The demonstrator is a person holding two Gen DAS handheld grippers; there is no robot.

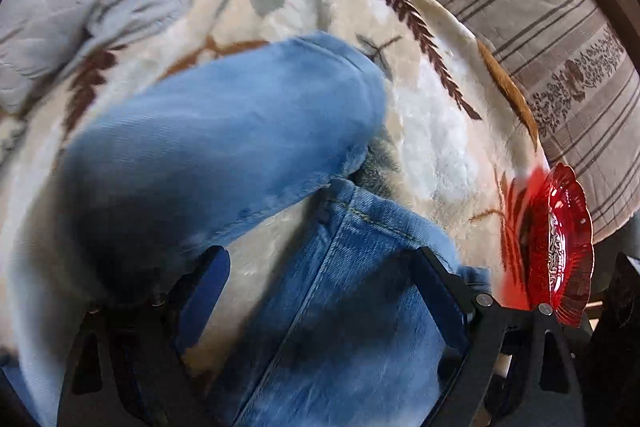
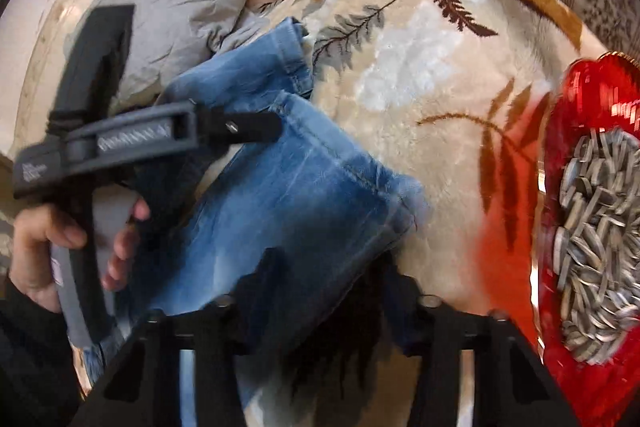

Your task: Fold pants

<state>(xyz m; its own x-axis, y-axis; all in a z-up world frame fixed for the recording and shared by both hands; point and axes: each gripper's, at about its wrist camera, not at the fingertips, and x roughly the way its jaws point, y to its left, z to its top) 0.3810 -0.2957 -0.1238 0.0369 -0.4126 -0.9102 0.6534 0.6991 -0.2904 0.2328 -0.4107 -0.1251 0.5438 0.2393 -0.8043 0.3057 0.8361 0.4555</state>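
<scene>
1. Clearly the red dish (image 2: 592,227) of sunflower seeds (image 2: 596,251) sits just right of the right gripper (image 2: 332,279) on the fleece blanket (image 2: 420,75); a swung denim leg could likely tip it.
2. Left gripper (image 1: 320,287) stands wide open, straddling a leg of the jeans (image 1: 340,267) below it, pads not pressing.
3. Right gripper is narrowed around a jeans hem edge; whether its pads actually pinch, I cannot tell.
</scene>
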